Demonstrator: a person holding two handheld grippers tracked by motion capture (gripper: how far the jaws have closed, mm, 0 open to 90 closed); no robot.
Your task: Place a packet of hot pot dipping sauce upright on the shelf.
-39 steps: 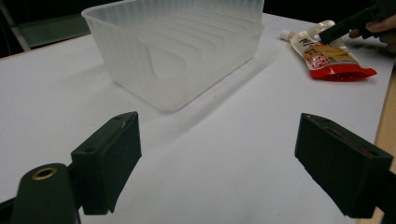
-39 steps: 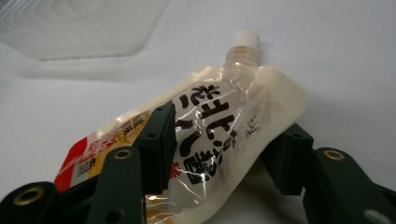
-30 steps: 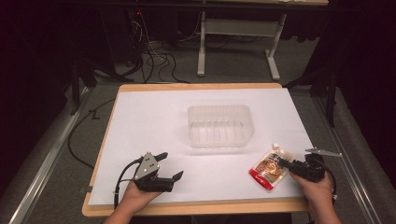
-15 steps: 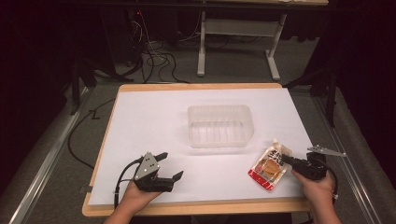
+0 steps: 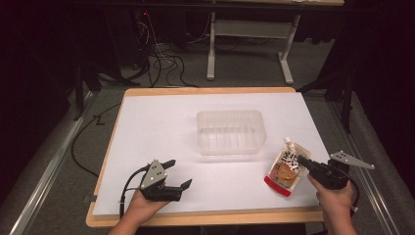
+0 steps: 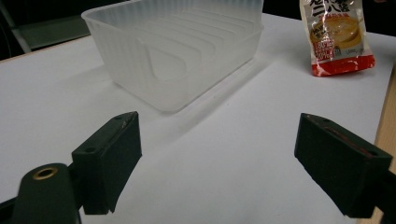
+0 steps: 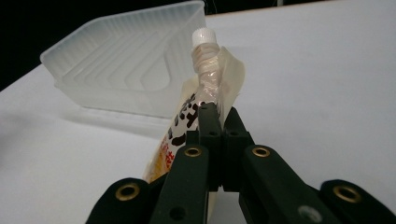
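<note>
Your left tongs rest released near the white worktop's front edge. Your right tongs are clenched on the orange-and-red spouted drink pouch, just beside the clear ribbed plastic tub beyond.

The spouted pouch, at the upper right of the left gripper view, carries large dark East Asian characters across its top; I cannot make them out. Small white print sits on its red bottom band, too blurred to read. No other writing is legible.
</note>
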